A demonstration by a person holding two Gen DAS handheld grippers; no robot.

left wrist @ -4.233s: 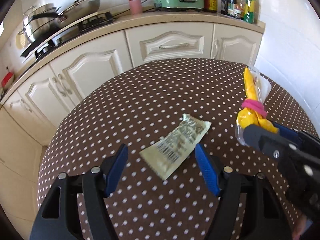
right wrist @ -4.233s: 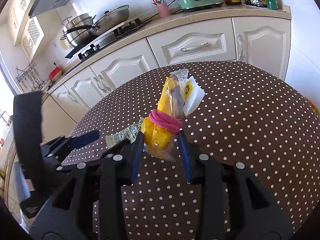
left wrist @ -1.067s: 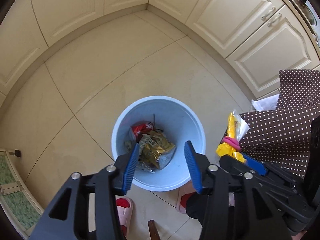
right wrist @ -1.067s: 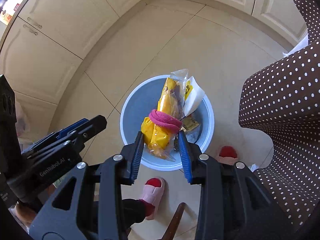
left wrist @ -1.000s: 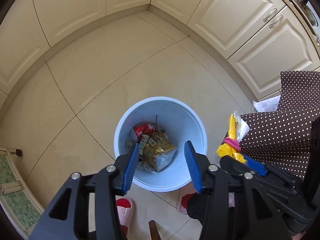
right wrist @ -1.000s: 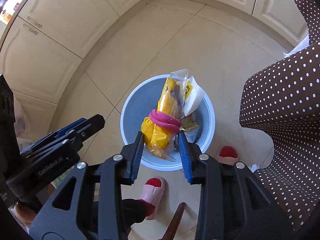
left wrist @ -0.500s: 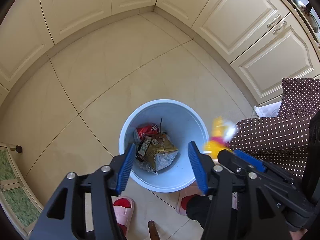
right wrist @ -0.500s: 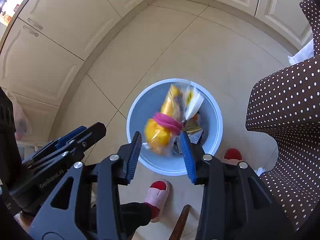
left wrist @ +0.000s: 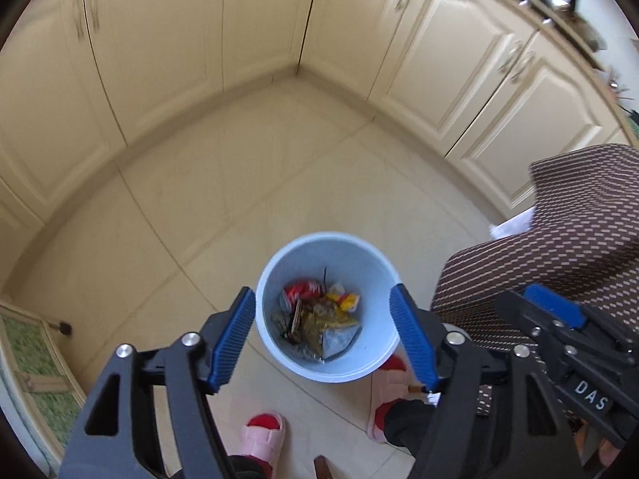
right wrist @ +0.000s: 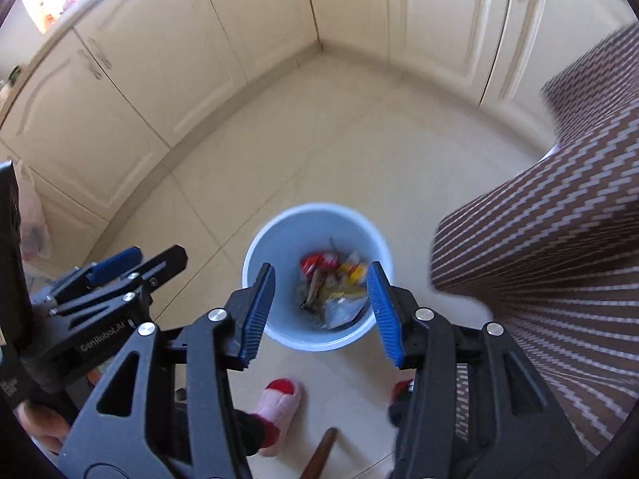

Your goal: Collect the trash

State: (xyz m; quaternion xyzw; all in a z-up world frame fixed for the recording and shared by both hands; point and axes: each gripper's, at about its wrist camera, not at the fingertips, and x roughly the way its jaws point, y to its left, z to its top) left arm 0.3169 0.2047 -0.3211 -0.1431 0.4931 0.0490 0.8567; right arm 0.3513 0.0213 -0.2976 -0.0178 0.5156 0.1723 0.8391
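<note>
A light blue trash bin (left wrist: 275, 275) stands on the tiled floor below both grippers; it also shows in the right wrist view (right wrist: 275, 239). Inside lie several wrappers, among them a red one (left wrist: 300, 289), a yellow bag (left wrist: 344, 300) and an olive-green wrapper (left wrist: 319, 329). My left gripper (left wrist: 322, 337) is open and empty above the bin. My right gripper (right wrist: 319, 313) is open and empty above the bin, and it shows at the right of the left wrist view (left wrist: 553, 311).
A table with a brown dotted cloth (left wrist: 567, 247) stands right of the bin. Cream cabinet doors (left wrist: 199, 60) line the far walls. The person's pink slippers (left wrist: 263, 435) stand on the floor just in front of the bin.
My right gripper opened and the yellow bag with the pink band dropped into the bin. Both grippers opened wider and both views tilted up toward the cabinets.
</note>
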